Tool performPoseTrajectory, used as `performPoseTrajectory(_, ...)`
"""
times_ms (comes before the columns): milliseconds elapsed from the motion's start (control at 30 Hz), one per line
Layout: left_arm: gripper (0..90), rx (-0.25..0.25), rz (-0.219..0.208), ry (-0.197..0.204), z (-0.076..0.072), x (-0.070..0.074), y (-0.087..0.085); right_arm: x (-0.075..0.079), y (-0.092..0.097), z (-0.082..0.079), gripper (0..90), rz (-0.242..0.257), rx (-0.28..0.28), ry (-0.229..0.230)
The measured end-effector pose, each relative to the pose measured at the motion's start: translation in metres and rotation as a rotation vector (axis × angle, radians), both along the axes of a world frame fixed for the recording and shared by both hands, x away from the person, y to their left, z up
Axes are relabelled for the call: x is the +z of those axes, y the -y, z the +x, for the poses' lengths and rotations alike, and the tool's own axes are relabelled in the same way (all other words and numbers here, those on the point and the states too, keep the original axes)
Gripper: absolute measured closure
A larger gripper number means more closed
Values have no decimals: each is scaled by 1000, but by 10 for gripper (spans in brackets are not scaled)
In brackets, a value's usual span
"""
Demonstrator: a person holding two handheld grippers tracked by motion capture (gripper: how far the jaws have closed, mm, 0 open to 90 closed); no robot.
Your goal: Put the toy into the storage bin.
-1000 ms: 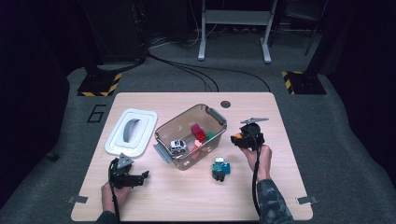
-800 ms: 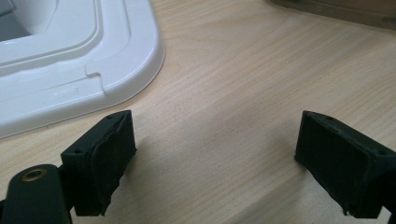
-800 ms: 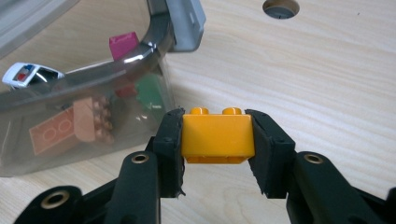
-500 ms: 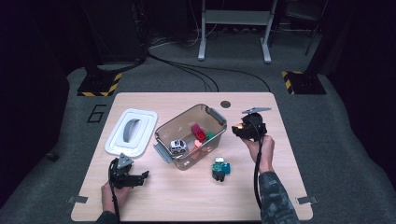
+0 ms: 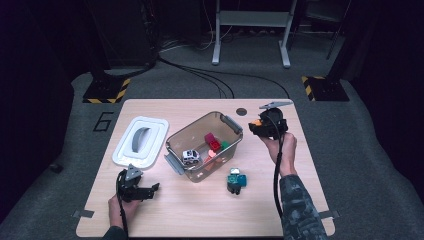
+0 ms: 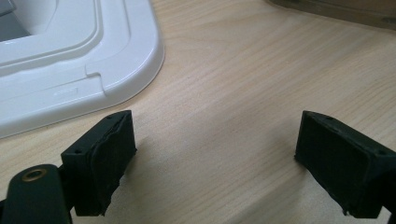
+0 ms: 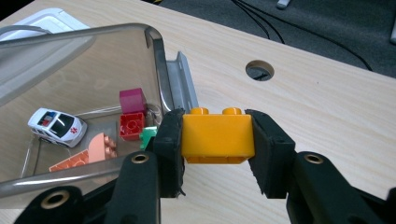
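Right gripper (image 7: 217, 140) is clamped on the orange brick (image 7: 218, 138), pads on its two short ends, studs up, long axis running jaw to jaw. In the high view the right gripper (image 5: 260, 126) hangs above the table, just off the bin's far-right corner by the grey latch (image 5: 232, 122).

The key relation: the clear bin (image 5: 176, 141) lies to my left of the brick. In the right gripper view the bin's rim corner sits just beside the left jaw, and the brick is outside the wall, over bare table (image 7: 327, 107), not over the opening. My read is that the next move is a short sideways carry over the rim, then a release.

Already in the bin: a toy car (image 7: 57, 126), a red brick (image 7: 132, 125), a dark pink block (image 7: 132, 100), a green piece (image 7: 148, 137), and a peach piece (image 7: 88, 156).

A teal toy (image 5: 236, 181) stands on the table in front of the bin, nearer my right hand.

Left gripper (image 5: 145, 191) is low at the near-left of the table, jaws wide with nothing between them, just wood. The white lid (image 6: 70, 70) is just beyond it. It's well apart from the brick, so the drop is the right hand's job.
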State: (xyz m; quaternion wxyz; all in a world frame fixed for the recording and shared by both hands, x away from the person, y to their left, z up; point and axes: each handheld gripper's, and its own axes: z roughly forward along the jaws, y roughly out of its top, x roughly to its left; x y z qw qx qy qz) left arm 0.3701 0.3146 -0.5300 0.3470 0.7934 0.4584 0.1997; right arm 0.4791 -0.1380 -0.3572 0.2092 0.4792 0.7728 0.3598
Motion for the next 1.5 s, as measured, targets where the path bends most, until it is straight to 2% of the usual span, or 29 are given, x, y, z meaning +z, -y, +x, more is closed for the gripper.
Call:
performPoseTrajectory(267, 119, 1, -1, 0, 0, 0, 0, 13, -14, 4, 589, -13, 37, 23)
performPoseTrajectory(533, 119, 0, -1, 0, 0, 0, 0, 18, -39, 5, 590, -18, 96, 16)
performPoseTrajectory(633, 119, 0, 0, 0, 0, 0, 0, 16, -49, 6, 589, -19, 129, 16)
performPoseTrajectory(833, 119, 0, 1, 10, 0, 0, 0, 8, -65, 4, 589, -23, 171, -23)
performPoseTrajectory(1033, 120, 0, 1, 10, 0, 0, 0, -2, -78, 1, 589, -49, 222, -55)
performPoseTrajectory(1300, 120, 0, 0, 10, 0, -1, 0, -18, -79, -5, 588, -63, 232, -102)
performPoseTrajectory(1500, 120, 0, 1, 10, 0, -1, 0, -25, -75, -9, 588, -65, 238, -110)
